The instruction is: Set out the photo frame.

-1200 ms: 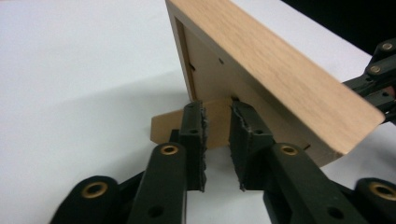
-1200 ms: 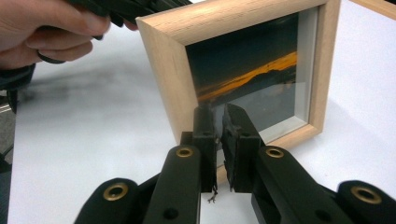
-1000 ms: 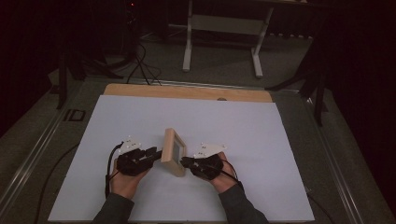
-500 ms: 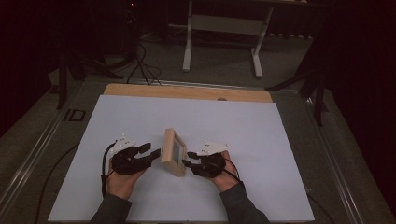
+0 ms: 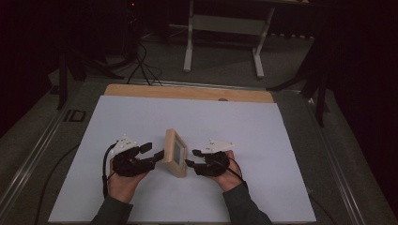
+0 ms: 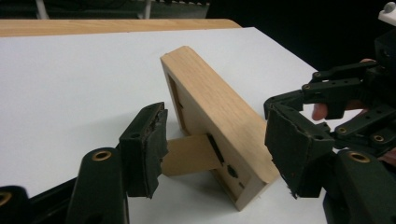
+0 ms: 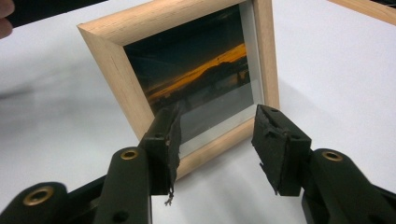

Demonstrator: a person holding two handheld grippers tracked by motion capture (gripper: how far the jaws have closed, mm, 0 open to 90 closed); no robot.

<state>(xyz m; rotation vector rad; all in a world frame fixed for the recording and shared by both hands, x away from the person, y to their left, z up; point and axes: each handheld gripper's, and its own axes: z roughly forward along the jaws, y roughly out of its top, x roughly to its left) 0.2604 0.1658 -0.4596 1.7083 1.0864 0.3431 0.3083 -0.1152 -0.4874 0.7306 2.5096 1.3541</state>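
The white table (image 5: 263, 140) carries one wooden picture frame (image 5: 175, 153), standing upright near the middle of the sheet between the person's two hands, its glass turned toward the right gripper (image 5: 193, 157) and its back toward the left gripper (image 5: 155, 151). Compared with a second ago, both hands sit a little farther out from the frame, and both pairs of jaws have just been opening: the left gripper's pads stand apart on either side of the frame's back without pressing on it, and the right gripper's pads stand apart in front of the lower edge of the glass, with only bare table and the frame's bottom rail seen through the gap. Neither tool holds anything now. That reads as a release: the frame has been set up on its own and let go, and it appears to keep standing without help. What holds it there is the small flat strut (image 6: 191, 154) folded out from the back, which in the left gripper view reaches down to the table behind the frame. If the aim was to stand the picture up, that step looks finished; the sensible next thing would be to draw both hands clear without brushing the strut or the bottom edge.
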